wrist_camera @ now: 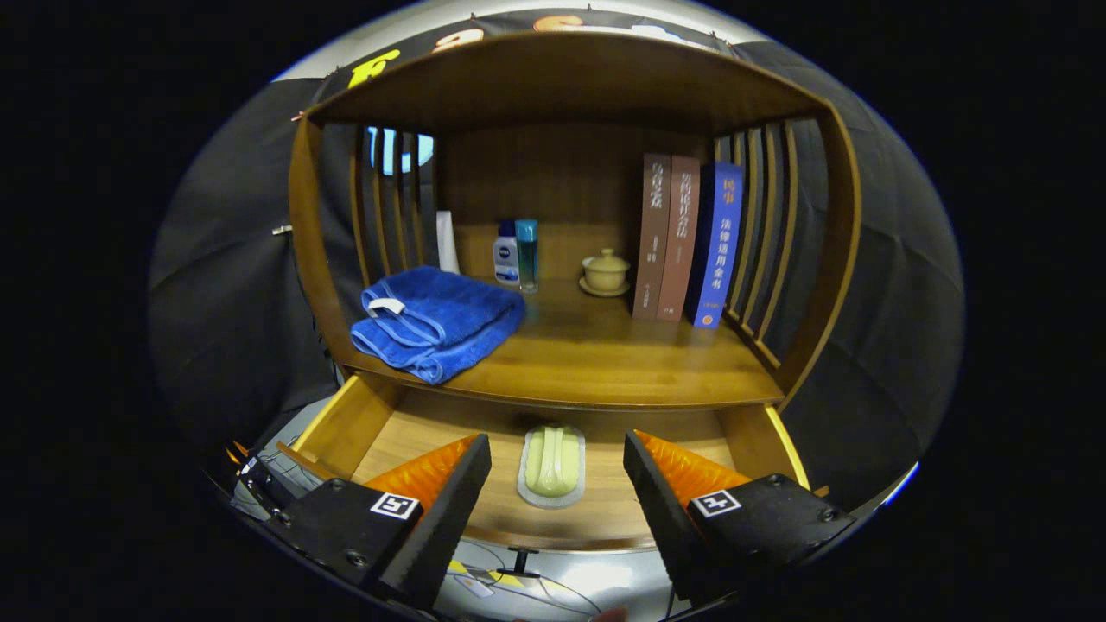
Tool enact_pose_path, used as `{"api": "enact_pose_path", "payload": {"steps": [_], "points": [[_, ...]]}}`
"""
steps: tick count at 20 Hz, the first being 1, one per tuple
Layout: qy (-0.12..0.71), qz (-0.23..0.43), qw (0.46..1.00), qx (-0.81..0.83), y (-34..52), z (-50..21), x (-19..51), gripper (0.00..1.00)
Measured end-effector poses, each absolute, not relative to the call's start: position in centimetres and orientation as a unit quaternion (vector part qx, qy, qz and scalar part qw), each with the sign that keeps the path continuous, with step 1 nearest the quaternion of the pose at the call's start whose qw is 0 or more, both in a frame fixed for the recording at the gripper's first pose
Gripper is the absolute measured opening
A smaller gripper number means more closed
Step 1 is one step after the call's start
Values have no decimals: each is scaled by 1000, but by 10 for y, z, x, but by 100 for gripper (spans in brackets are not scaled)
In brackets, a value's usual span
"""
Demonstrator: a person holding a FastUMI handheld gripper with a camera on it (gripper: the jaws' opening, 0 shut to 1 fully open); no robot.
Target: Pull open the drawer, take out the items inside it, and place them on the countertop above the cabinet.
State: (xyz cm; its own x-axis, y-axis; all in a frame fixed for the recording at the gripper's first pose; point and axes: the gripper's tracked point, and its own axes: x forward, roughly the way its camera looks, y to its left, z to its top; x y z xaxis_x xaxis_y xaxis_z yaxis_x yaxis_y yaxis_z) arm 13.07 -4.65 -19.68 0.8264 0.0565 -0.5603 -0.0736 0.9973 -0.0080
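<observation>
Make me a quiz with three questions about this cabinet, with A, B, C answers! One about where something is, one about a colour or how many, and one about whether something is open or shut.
1. Where is the pale green packet?
A. On the shelf beside the towel
B. In the drawer, between the jaws
C. On top of the books

2. How many books stand on the shelf?
A. One
B. Three
C. Five

3. How is the drawer now?
A. Pulled open
B. Pushed shut
C. Taken right out and lying on the shelf

Answers:
1. B, the packet lies on the drawer's wooden floor, and the open gripper has one jaw on each side without touching it.
2. B, two brown spines and one blue spine stand side by side.
3. A, its side walls and floor stick out below the shelf, where the folded blue towel rests.
</observation>
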Motion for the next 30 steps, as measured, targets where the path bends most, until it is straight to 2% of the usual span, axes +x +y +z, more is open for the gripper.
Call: {"api": "enact_pose_path", "payload": {"steps": [10,14,15,18,23,30], "points": [[438,24,899,1,-48,-277,172,98],[485,21,874,-14,-40,-316,176,94],[492,20,870,-20,-38,-325,180,92],[522,13,852,-30,-39,-343,180,65],[503,17,864,-33,-40,-339,187,21],[515,9,857,19,-34,-317,170,21]]}}
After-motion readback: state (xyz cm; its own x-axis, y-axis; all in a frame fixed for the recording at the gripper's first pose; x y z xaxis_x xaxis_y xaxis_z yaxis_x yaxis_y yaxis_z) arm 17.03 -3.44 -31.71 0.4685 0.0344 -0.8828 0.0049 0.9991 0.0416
